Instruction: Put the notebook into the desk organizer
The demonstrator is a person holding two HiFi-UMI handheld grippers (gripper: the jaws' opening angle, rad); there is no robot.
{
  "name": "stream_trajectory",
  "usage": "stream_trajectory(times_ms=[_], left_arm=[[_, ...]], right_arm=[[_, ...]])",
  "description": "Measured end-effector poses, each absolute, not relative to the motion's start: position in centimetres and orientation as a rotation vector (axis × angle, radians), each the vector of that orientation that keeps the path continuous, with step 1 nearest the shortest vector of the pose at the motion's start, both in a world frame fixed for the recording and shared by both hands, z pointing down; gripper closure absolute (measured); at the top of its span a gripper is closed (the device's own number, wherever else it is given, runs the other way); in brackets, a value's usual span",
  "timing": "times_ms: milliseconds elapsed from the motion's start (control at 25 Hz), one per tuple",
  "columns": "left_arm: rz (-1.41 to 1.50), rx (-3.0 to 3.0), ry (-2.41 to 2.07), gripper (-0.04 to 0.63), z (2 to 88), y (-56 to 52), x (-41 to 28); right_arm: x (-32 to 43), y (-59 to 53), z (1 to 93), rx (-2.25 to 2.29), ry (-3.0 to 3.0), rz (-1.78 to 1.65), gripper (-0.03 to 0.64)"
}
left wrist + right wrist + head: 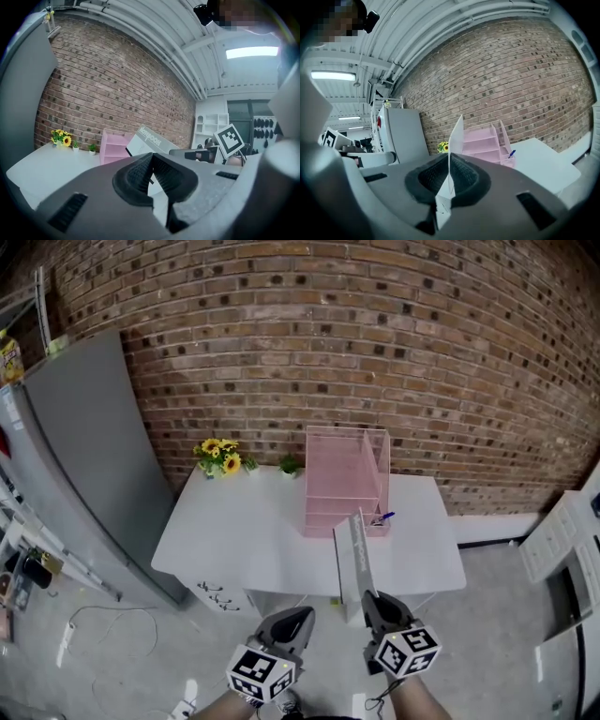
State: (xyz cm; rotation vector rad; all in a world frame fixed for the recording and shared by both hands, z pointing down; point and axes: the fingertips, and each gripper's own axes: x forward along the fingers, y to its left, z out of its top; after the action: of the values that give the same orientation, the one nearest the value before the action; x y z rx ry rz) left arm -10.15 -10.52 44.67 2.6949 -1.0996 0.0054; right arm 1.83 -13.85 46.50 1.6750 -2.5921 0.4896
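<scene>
A grey notebook stands on edge, pinched at its near end by my right gripper, which is shut on it. It reaches over the near edge of the white table. In the right gripper view the notebook rises thin between the pads of the right gripper. The pink desk organizer stands at the table's back, beyond the notebook's far end. My left gripper hovers shut and empty just left of the right one. In its own view the left gripper faces the notebook and organizer.
A blue pen sits in the organizer's front right cup. Sunflowers and a small plant stand at the table's back left. A grey fridge is left of the table, white shelving right, a brick wall behind.
</scene>
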Motion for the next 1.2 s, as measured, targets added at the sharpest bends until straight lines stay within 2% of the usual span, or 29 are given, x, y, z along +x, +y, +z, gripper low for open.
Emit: stream_trajectory(times_ms=[520, 1200], left_arm=[[0.017, 2.692, -1.075, 0.591, 45.4, -12.6, -13.4], [0.063, 2.639, -1.135, 0.591, 46.9, -17.8, -10.2]], right_arm=[[-0.8, -16.8, 47.3, 1.754, -2.626, 0.671, 0.606], [1.2, -23.4, 49.9, 1.692, -2.773, 1.178, 0.606]])
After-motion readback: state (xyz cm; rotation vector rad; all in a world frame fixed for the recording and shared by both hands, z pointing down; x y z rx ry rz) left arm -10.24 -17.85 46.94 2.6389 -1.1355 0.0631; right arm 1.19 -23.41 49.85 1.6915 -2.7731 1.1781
